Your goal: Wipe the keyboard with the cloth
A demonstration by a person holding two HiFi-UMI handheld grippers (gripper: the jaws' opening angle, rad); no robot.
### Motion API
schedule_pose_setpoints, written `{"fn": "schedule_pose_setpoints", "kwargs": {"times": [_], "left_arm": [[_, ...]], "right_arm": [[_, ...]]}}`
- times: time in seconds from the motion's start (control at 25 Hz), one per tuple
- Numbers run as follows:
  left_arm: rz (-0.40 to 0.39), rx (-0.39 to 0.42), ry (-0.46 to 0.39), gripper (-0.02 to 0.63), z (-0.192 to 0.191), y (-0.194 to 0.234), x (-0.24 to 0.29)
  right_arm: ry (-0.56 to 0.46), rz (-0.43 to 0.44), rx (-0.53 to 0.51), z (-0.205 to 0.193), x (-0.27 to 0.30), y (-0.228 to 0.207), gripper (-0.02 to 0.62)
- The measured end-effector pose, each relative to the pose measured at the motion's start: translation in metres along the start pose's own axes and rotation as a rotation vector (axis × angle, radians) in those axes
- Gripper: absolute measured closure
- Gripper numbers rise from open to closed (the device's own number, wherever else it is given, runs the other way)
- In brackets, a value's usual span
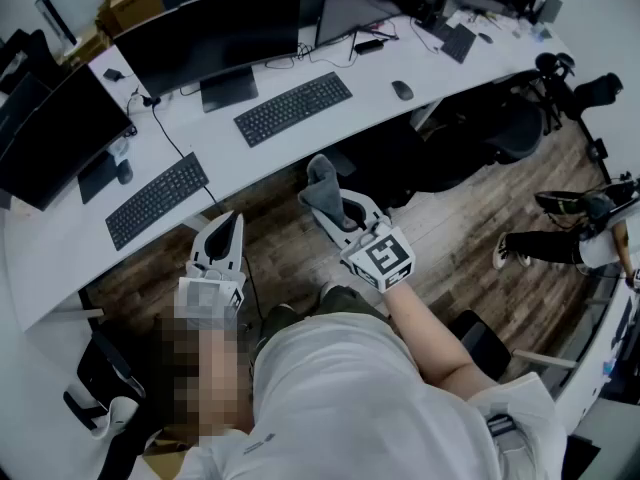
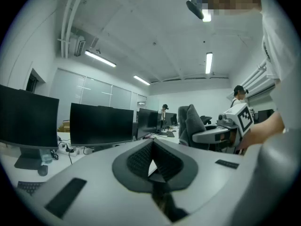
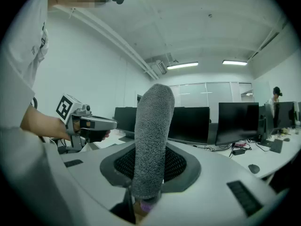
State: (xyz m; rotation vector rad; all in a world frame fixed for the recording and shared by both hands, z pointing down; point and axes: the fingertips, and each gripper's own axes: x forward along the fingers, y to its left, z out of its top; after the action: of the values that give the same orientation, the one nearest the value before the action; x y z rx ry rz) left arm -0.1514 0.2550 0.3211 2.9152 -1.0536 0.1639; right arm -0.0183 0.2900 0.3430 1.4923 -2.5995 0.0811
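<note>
Two black keyboards lie on the long white desk (image 1: 400, 63): one in the middle (image 1: 293, 107) and one further left (image 1: 157, 199). My right gripper (image 1: 332, 206) is held off the desk's front edge, above the wooden floor, shut on a grey cloth (image 1: 320, 181). In the right gripper view the cloth (image 3: 151, 135) stands upright out of the closed jaws of the right gripper (image 3: 149, 173). My left gripper (image 1: 234, 220) hovers beside it, also off the desk, jaws closed on nothing. The left gripper (image 2: 152, 147) points toward the monitors.
Black monitors (image 1: 215, 33) (image 1: 55, 133) stand behind the keyboards, with cables and a mouse (image 1: 402, 90) on the desk. A black office chair (image 1: 505, 133) is at the right. Another person's legs (image 1: 545, 245) show at the far right.
</note>
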Motion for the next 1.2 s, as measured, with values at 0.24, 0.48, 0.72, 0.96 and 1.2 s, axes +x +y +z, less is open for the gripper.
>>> {"fn": "schedule_pose_setpoints", "kwargs": {"times": [0.24,0.48,0.72,0.96,1.2], "left_arm": [[-0.006,-0.006,0.003,0.604,0.003,-0.011,0.025],[0.018,0.008,0.031,0.604,0.0,-0.017,0.052],[0.041,0.038,0.087,0.604,-0.009,-0.032,0.08],[0.052,0.047,0.124,0.604,-0.018,-0.033,0.105],[0.107,-0.024,0.132,0.604,-0.039,0.005,0.116]], "right_arm": [[-0.004,-0.006,0.008,-0.004,-0.006,-0.027,0.479],[-0.015,0.004,0.036,-0.01,-0.009,-0.053,0.477],[0.003,0.029,0.03,-0.027,-0.022,-0.078,0.476],[0.035,0.029,0.016,-0.043,-0.016,-0.104,0.474],[0.091,0.077,-0.033,-0.051,0.03,-0.119,0.474]]}}
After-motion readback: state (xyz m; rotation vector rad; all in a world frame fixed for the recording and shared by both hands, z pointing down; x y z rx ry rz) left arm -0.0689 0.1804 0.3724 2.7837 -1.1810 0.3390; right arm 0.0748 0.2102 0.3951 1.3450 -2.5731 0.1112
